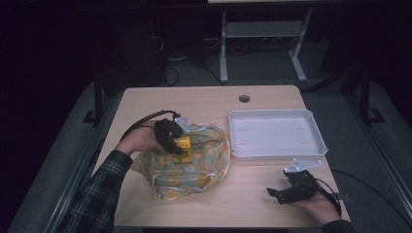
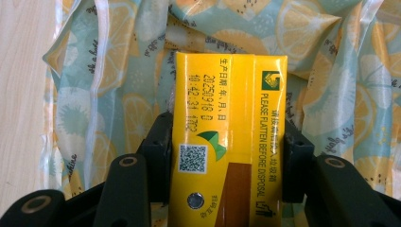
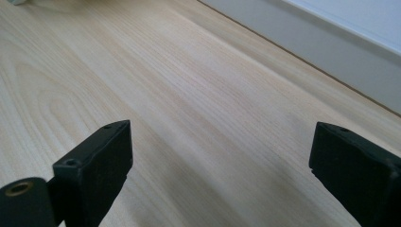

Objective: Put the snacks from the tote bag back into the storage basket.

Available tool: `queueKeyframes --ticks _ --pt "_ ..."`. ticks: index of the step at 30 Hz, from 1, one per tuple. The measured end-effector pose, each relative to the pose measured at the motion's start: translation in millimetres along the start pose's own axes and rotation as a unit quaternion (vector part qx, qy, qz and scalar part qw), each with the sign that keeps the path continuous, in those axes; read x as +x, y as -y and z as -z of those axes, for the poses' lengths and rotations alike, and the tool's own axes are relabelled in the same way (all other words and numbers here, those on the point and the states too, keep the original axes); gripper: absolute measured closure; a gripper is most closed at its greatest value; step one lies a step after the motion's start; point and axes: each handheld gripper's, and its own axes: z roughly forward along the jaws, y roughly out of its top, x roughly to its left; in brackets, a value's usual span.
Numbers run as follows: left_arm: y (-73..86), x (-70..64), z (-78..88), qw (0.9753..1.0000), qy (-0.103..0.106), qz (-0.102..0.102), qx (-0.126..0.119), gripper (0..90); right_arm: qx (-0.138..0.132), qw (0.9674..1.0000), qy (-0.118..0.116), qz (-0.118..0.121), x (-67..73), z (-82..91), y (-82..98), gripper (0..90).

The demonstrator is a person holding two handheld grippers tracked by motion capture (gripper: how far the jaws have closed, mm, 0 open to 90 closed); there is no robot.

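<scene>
A yellow drink carton (image 2: 227,137) with printed text and a QR code sits between the jaws of my left gripper (image 2: 227,156), which is shut on it; both pads press its sides. The carton (image 1: 183,143) lies over a crumpled plastic bag (image 1: 194,165) printed with lemons, left of the table's centre, and my left gripper (image 1: 177,145) reaches onto the bag from the left. My right gripper (image 1: 275,194) rests low at the table's front right, jaws open with bare wood between them (image 3: 222,156).
A shallow white tray (image 1: 276,153) stands right of the bag, its wall close behind my right gripper (image 3: 331,52). A round cable hole (image 1: 244,98) is at the table's back edge. Bare wood lies in front of the bag.
</scene>
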Motion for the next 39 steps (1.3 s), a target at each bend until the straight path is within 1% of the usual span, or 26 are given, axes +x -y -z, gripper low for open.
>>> queueKeyframes --ticks 4,9,12,16,19,23,25,29,30,31,35,36,37,38,39 --pt "-0.8 0.0 3.6 1.0 -0.002 0.004 -0.006 50.2 0.0 1.0 0.0 -0.002 -0.1 0.3 0.2 6.4" --pt "-3.1 -0.8 11.1 0.9997 -0.002 0.014 -0.02 50.2 0.0 1.0 0.0 -0.001 -0.5 0.4 0.4 6.4" --pt "-3.7 -0.7 14.4 0.9994 -0.002 0.025 -0.026 50.3 0.0 1.0 0.0 -0.001 -0.5 0.4 0.5 6.4" --pt "-4.0 -1.2 17.0 0.9989 -0.006 0.037 -0.028 50.3 0.0 1.0 0.0 -0.002 -0.2 0.4 0.3 6.4" --pt "-4.2 -1.7 18.9 0.9982 -0.002 0.049 -0.034 50.3 0.0 1.0 0.0 0.0 -0.2 0.3 0.4 6.4" --pt "-6.6 -2.0 21.2 0.9977 0.004 0.06 -0.033 50.3 0.0 1.0 0.0 -0.003 0.0 0.2 0.3 6.4" --pt "-8.5 -2.9 22.4 0.9976 0.001 0.062 -0.029 50.3 0.0 1.0 0.0 -0.001 -0.2 0.2 0.3 6.4" --pt "-12.3 -2.6 26.0 0.9969 0.0 0.073 -0.031 50.2 0.0 1.0 0.0 -0.002 0.2 0.1 0.4 6.4" --pt "-13.6 -3.4 27.1 0.9963 0.0 0.079 -0.033 50.3 0.0 1.0 0.0 -0.002 0.3 0.1 0.4 6.4" --pt "-15.0 -3.4 28.3 0.9964 -0.002 0.078 -0.033 50.3 0.0 1.0 0.0 -0.002 0.4 0.1 0.3 6.4" --pt "-20.3 -4.3 33.6 0.9956 -0.009 0.086 -0.035 50.3 -0.002 1.0 -0.001 0.001 0.2 -0.3 0.3 6.4" --pt "-21.7 -4.7 34.7 0.9951 -0.007 0.091 -0.037 50.3 -0.002 1.0 -0.001 0.001 0.2 -0.3 0.3 6.4" --pt "-23.0 -5.0 36.0 0.9953 -0.008 0.09 -0.037 50.2 -0.001 1.0 0.0 -0.002 0.6 0.0 0.3 6.5" --pt "-24.6 -5.9 37.2 0.9947 -0.01 0.095 -0.039 50.3 -0.002 1.0 -0.001 -0.001 0.4 -0.1 0.3 6.5" --pt "-26.0 -5.7 38.3 0.9948 -0.011 0.094 -0.038 50.3 -0.002 1.0 0.0 -0.001 0.5 0.0 0.2 6.6"
